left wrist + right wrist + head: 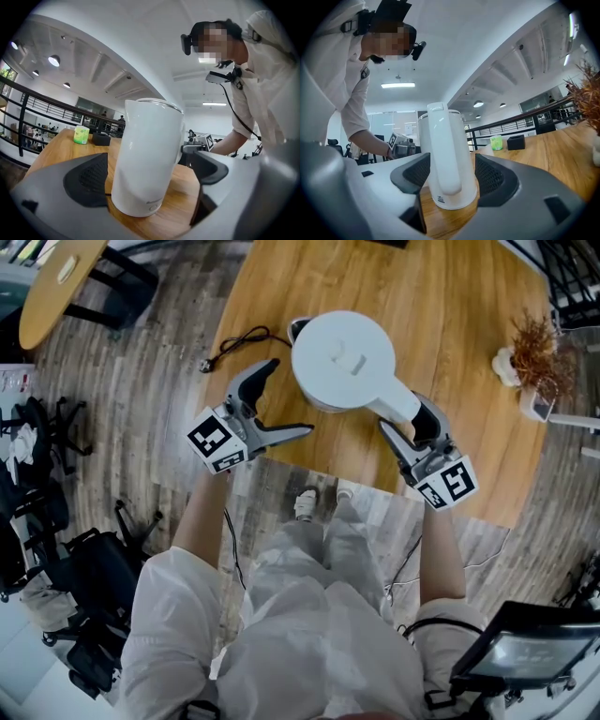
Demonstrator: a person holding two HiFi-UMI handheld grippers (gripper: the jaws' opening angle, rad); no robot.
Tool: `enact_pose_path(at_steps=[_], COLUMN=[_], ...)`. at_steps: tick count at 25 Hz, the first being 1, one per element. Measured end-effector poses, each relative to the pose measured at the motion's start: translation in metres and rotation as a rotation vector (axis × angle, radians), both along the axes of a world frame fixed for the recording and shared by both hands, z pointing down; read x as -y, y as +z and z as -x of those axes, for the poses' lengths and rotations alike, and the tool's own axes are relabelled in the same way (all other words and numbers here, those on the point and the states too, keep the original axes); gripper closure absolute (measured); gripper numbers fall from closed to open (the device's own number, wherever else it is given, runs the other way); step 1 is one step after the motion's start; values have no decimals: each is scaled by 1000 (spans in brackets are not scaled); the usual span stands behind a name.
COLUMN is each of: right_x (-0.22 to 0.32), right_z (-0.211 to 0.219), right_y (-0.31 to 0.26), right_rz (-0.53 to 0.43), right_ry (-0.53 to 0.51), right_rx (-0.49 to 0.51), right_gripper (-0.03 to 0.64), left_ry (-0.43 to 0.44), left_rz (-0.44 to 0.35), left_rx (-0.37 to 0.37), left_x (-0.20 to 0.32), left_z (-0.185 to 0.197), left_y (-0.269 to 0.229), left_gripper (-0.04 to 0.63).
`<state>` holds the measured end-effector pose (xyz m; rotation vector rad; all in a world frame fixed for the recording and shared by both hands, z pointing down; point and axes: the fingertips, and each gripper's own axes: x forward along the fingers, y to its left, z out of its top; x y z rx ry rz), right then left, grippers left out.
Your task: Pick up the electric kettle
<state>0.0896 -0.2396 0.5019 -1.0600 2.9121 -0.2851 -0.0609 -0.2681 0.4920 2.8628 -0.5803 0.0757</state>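
head view: wooden table (469, 352) fills the upper middle, with the white kettle (342, 357) upright near its lower edge. left gripper (292, 396) gapes wide and empty, just left of the kettle. right gripper (401, 414) is spread wide around the handle (398, 401), not pressing it.

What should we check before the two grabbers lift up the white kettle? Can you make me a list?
1. Kettle stands upright on the wooden table: ok.
2. Lid looks shut: ok.
3. Right gripper is lined up with the handle: ok. The handle is between its open jaws, and the pads are not pressing yet.
4. Left gripper is ready: ok. It is open, facing the kettle's body, and holds nothing.
5. Black cord won't tug: cannot tell. It lies on the table beside the kettle, and the pictures do not show whether it is attached.
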Motion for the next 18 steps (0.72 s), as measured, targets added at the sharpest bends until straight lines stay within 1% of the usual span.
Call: enact_pose_path(at_steps=[5, 7, 12, 18], right_x=[6, 6, 5, 10], right_z=[5, 9, 14, 15], right_y=[7, 8, 10, 2], right_rz=[-5, -8, -22, -49], right_ry=[-42, -55, -71, -61], right_rx=[-38, -48, -74, -57], right_gripper=[334, 336, 337, 337], left_ry=[96, 121, 140, 156], left_rz=[-25, -39, -66, -70], left_rx=[45, 61, 62, 61], left_x=[9, 12, 18, 17], left_z=[-17, -23, -28, -32], left_y=[9, 11, 8, 5], left_gripper=[14, 12, 12, 12])
